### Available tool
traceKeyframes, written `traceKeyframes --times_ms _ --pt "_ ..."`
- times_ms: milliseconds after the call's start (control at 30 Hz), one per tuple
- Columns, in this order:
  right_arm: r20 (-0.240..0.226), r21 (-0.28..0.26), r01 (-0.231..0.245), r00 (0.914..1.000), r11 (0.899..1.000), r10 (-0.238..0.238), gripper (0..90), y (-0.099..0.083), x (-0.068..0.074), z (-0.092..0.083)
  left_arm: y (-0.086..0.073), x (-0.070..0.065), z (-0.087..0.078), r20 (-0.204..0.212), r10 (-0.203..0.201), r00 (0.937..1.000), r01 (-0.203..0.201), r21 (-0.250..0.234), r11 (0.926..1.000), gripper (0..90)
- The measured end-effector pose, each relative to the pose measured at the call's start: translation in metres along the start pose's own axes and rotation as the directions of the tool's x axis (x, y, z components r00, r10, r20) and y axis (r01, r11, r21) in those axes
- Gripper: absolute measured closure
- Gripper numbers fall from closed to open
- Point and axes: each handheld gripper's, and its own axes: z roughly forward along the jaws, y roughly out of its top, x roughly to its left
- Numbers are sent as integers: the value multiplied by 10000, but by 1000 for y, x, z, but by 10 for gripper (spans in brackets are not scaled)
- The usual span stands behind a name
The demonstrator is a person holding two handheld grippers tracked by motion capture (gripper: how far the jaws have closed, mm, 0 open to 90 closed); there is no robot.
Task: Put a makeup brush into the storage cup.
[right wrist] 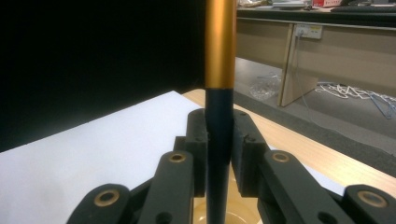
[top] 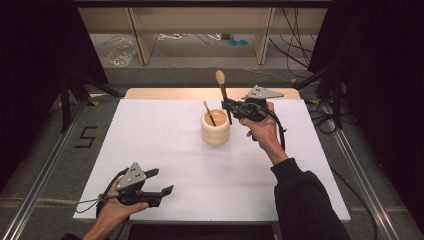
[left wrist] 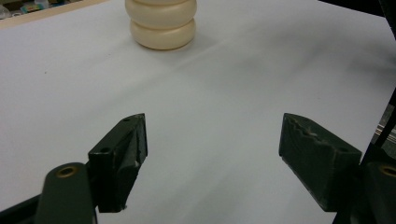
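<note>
A cream ribbed holder (top: 215,131) stands upright near the middle of the white table (top: 165,145), with a thin light-tipped stick (top: 208,113) leaning inside it. My right gripper (top: 228,105) hovers just right of and above the holder's rim, shut on a makeup brush (top: 222,90) held upright, tan bristles on top. In the right gripper view the pads (right wrist: 198,140) clamp the brush's dark handle (right wrist: 219,116) below its gold ferrule (right wrist: 220,42). My left gripper (top: 163,180) rests near the table's front left, open and with nothing between its jaws. The holder (left wrist: 162,23) stands far ahead of that left gripper (left wrist: 212,140).
A wooden strip (top: 170,93) runs along the table's far edge. Beyond it are wooden furniture legs (top: 140,40) and cables on the floor (top: 295,55). Metal rails (top: 45,165) flank the table, and black curtains hang on both sides.
</note>
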Motion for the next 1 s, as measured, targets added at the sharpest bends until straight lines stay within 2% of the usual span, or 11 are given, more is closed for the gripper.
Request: traceKeyframes --times_ms 100,200,233,300,400,433,500,600,900,967,1000 --pt "22 -54 -29 10000 10000 29 796 3 -2 2 0 0 0 -44 35 10000 -35 -62 10000 238" --pt "30 -68 -69 10000 10000 69 795 5 -3 5 1 2 0 -120 301 9995 -302 -97 9995 238" --pt "37 -83 -65 10000 9999 65 795 6 -3 5 0 2 0 -170 232 9996 -234 -82 9997 238" --pt "26 -144 -149 9999 9998 149 796 7 -5 8 1 3 0 -273 414 9988 -417 -129 9990 238" --pt "68 -93 -120 9999 9999 121 796 8 -6 10 1 3 0 -297 481 9984 -484 -115 9988 238" --pt "88 -39 -85 9999 10000 86 795 9 -7 11 2 5 0 -417 645 9970 -651 -135 9978 238" --pt "88 -117 -139 9999 9998 140 795 11 -7 13 0 0 0 30 -14 10000 14 -31 10000 238" --pt "176 -159 -83 9998 9998 86 795 13 -8 17 0 -1 0 4 -43 10000 43 -42 10000 238" --pt "234 22 -330 9992 9995 329 795 7 -13 30 -1 -1 -1 -49 -235 9997 235 0 9997 238" --pt "320 -35 -259 9992 9997 260 795 5 -15 33 -1 -1 0 24 -192 9998 192 1 9998 238" --pt "315 1 -231 9992 9997 231 795 4 -16 34 0 0 0 28 18 10000 -18 -100 9999 238"
